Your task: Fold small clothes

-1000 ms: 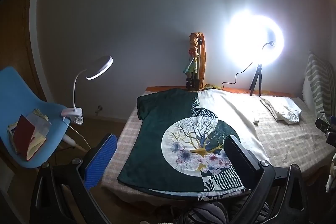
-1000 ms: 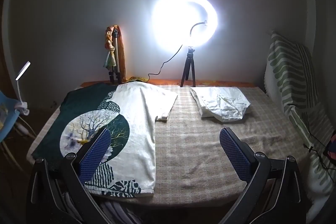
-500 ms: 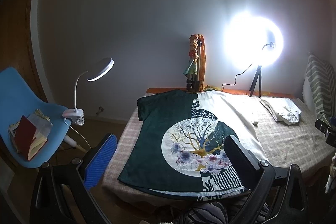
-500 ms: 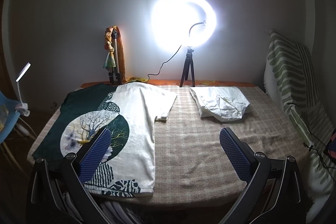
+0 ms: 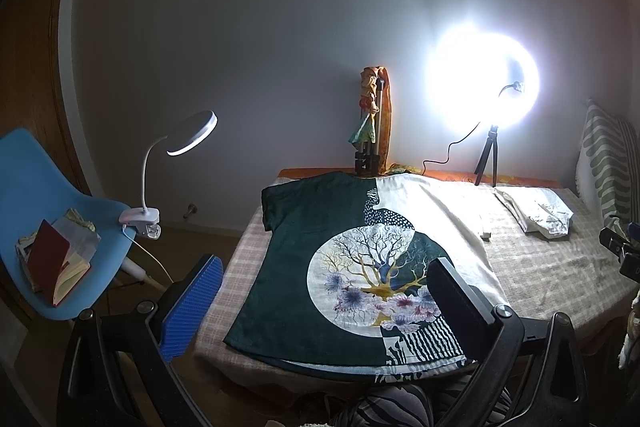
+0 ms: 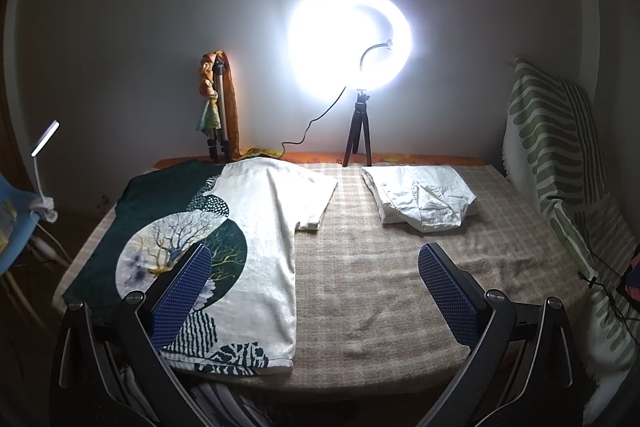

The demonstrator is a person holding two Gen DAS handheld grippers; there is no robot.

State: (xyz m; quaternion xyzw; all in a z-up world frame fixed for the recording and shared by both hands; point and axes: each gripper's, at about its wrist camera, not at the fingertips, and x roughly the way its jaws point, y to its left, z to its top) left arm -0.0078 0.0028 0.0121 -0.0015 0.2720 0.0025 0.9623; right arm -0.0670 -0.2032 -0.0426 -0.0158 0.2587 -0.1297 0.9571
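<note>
While the T-shirt (image 5: 360,267) lies spread flat and unfolded on the bed (image 6: 380,287), one white garment (image 6: 420,199) at the far side already looks folded, so I judge most work remains. My left hand-held gripper (image 5: 320,299) hovers wide above the shirt's hem; my right hand-held gripper (image 6: 316,295), equally wide and empty, hangs just beside its pale edge.

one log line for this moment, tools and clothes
left tool: open, empty | right tool: open, empty | t-shirt: flat, unfolded | white garment: folded, beyond
</note>
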